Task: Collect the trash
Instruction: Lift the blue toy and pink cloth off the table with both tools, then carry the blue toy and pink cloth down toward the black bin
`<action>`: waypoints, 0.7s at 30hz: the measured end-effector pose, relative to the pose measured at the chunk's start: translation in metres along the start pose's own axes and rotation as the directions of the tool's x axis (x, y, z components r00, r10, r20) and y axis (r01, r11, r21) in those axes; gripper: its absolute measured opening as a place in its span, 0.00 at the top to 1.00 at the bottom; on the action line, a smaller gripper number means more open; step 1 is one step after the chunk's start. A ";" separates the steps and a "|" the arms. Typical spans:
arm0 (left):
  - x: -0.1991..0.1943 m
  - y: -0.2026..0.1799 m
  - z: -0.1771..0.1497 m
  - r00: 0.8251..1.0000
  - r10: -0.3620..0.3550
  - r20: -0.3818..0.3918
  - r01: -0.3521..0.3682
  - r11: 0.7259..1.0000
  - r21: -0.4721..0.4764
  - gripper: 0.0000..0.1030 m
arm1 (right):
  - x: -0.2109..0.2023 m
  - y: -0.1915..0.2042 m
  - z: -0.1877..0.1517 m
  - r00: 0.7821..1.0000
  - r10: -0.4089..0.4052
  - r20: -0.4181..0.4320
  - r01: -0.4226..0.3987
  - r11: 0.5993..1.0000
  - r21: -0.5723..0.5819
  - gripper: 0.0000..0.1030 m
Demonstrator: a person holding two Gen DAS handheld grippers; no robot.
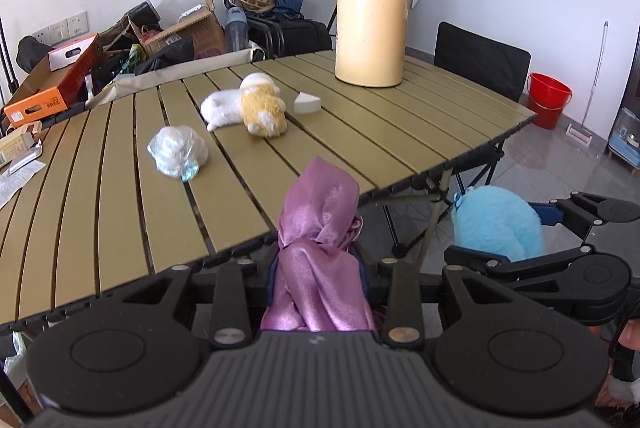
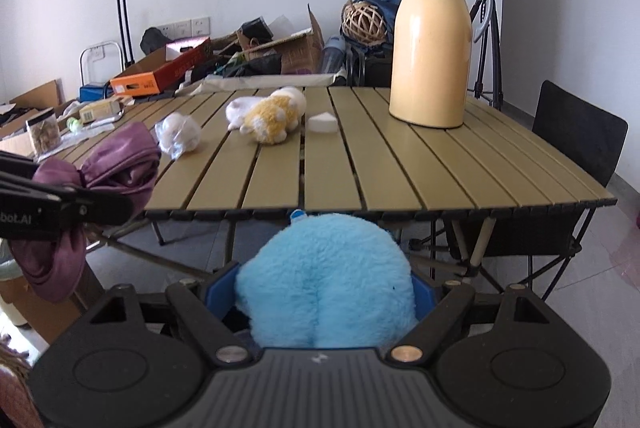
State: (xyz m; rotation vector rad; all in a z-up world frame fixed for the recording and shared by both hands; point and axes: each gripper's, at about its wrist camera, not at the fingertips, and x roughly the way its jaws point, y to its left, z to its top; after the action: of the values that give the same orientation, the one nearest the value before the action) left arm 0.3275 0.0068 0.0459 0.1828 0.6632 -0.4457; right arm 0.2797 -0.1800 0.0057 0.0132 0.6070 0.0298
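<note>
The plastic wad [image 1: 178,152] is seen lying on the slatted table [image 1: 400,132], ahead of both grippers and off to the left, just beside the toy dog [image 1: 262,106]. It is round, so no long side can be picked out. The left gripper [image 1: 320,268] is judged the nearer one, but it is full: a pink cloth [image 1: 320,224] is pinched in it. A fluffy blue toy [image 2: 324,280] is held wide in the right gripper [image 2: 324,292]. Both grippers are tipped down at the table's near edge.
</note>
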 end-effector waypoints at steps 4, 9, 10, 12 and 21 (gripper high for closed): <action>-0.003 0.002 -0.002 1.000 0.018 -0.007 -0.018 1.000 -0.016 0.66 | 0.001 0.004 -0.008 1.000 0.013 -0.026 -0.013 1.000 -0.005 0.19; -0.004 -0.010 -0.002 0.997 0.073 -0.034 -0.075 0.996 -0.056 0.66 | 0.002 -0.005 -0.020 0.997 0.070 -0.036 -0.069 0.997 0.027 0.19; -0.005 -0.014 -0.004 0.995 0.087 -0.042 -0.090 0.993 -0.072 0.66 | 0.001 -0.009 -0.023 0.995 0.087 -0.037 -0.086 0.996 0.036 0.19; -0.009 -0.022 -0.009 0.994 0.094 -0.050 -0.099 0.989 -0.108 0.66 | 0.001 -0.017 -0.029 0.992 0.118 -0.046 -0.116 0.992 0.043 0.19; -0.015 -0.059 -0.020 0.993 0.106 -0.061 -0.115 0.978 -0.176 0.66 | -0.006 -0.045 -0.061 0.987 0.146 -0.069 -0.141 0.987 0.077 0.19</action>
State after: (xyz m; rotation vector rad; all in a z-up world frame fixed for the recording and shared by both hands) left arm 0.2796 -0.0344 0.0381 0.0602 0.7360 -0.2735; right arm 0.2411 -0.2247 -0.0425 0.1258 0.6805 0.1491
